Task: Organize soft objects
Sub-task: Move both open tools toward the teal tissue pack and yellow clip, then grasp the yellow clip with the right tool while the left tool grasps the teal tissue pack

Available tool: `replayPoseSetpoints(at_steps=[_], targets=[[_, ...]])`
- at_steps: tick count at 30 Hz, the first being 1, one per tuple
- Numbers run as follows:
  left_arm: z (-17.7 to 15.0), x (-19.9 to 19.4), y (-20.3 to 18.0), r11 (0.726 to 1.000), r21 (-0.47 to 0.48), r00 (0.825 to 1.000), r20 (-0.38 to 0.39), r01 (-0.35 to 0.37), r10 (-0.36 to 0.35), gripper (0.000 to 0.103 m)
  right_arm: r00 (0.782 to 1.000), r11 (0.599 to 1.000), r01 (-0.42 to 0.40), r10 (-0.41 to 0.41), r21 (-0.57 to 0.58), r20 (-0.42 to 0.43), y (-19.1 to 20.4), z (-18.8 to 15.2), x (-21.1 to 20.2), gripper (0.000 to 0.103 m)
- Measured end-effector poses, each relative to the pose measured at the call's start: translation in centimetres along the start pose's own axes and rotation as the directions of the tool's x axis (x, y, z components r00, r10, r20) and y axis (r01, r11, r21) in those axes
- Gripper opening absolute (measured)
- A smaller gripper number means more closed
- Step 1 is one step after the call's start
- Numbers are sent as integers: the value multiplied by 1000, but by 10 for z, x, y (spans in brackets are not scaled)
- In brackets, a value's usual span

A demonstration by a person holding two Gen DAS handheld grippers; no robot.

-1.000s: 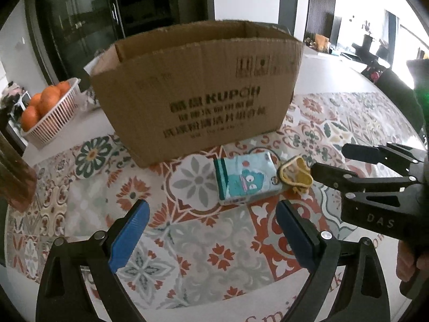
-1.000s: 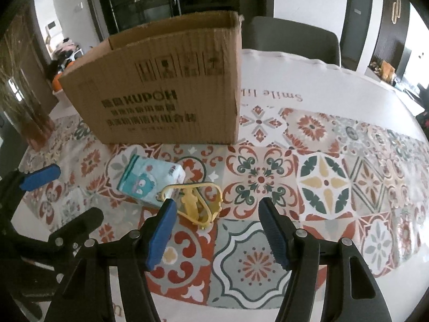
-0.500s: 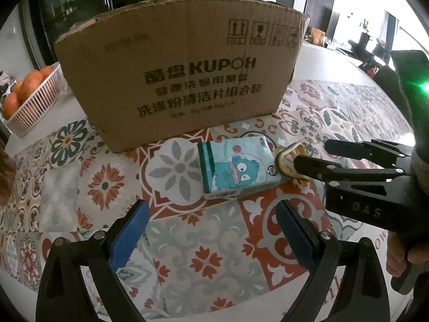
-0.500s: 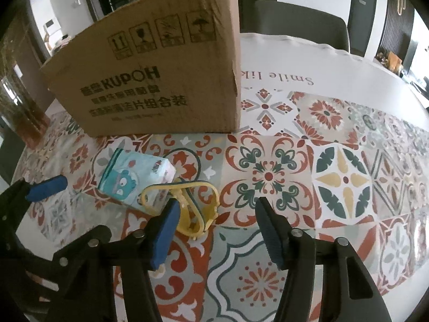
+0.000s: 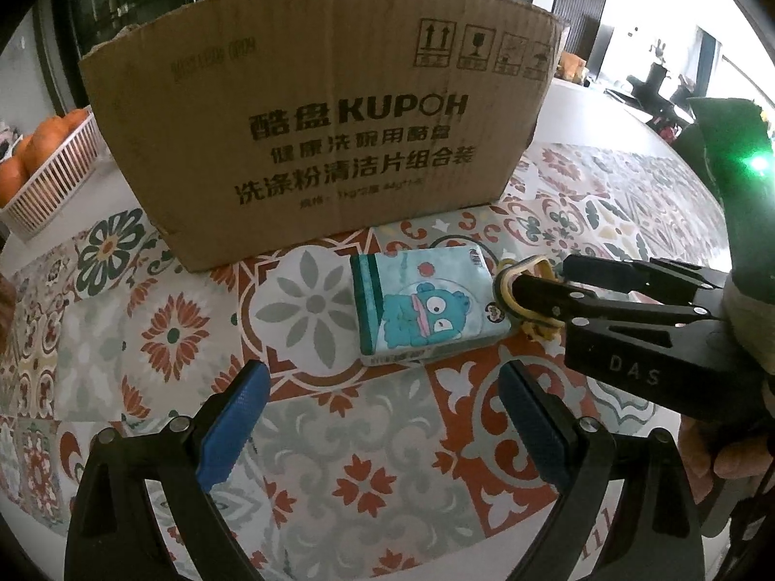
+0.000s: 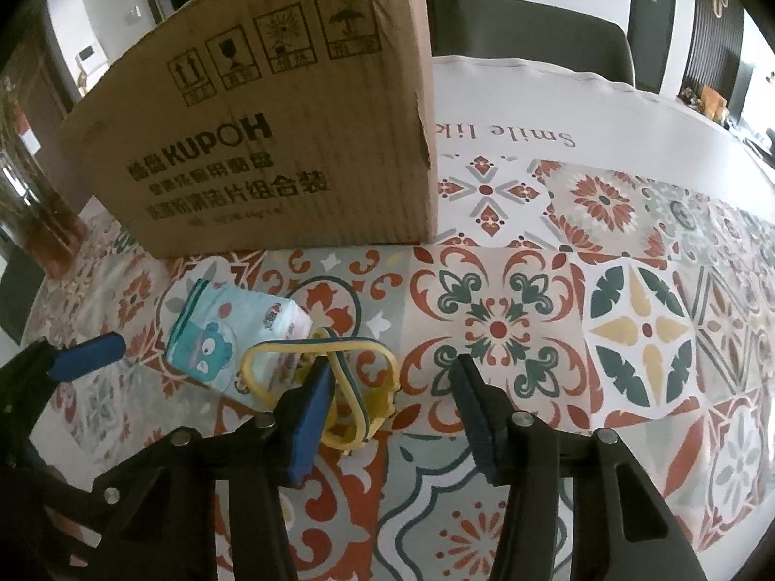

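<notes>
Both claws wide apart (empty); right claw (image 6: 392, 387) straddling yellow ring (image 6: 361, 387).

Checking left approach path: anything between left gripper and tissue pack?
Nothing: only bare patterned cloth between the open left gripper and the tissue pack, seen in the left wrist view.

Tile-patterned surface (image 6: 629, 339), bearing a cardboard box (image 5: 329, 135), a tissue pack (image 5: 421, 310), a yellow loop (image 6: 358, 387) touching it, an orange basket (image 5: 48, 174).
</notes>
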State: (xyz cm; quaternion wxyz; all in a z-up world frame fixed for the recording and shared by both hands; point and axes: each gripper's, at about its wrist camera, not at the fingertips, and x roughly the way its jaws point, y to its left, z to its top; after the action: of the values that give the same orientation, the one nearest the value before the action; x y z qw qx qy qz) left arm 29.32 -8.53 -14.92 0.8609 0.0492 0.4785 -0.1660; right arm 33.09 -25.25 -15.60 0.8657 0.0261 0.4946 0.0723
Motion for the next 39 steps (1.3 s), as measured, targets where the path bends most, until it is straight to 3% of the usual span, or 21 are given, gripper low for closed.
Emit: replayPoseSetpoints(at_steps=[5,9,14,24,30,39], targets=[[2,2,1,1000,-17,1000,-7,24,-24,96,1000,1000,-23,23,17,12,-2,2,3,47],[4,3,-1,999,-14,1000,-7,30,-30,96,997,996,-71,70,47,16,-7,3,5,30],[7,4,-4,999,-16,1000,-3,27,-27,96,997,994,-76,74,74,31,-13,-1,4,20],[13,13,-14,1000,10,1000,-5,19,-19,96,997,988,-43,33,146,69,-32,-10,-12,18],[19,25,-20,1000,1,1000,0,-29,29,96,995,989,-12,-3,147,102,-34,-9,-27,18],[29,40,-25,1000,-27,1000,-7,-14,14,76,993,986,-12,-8,166,120,-33,-9,-34,18]])
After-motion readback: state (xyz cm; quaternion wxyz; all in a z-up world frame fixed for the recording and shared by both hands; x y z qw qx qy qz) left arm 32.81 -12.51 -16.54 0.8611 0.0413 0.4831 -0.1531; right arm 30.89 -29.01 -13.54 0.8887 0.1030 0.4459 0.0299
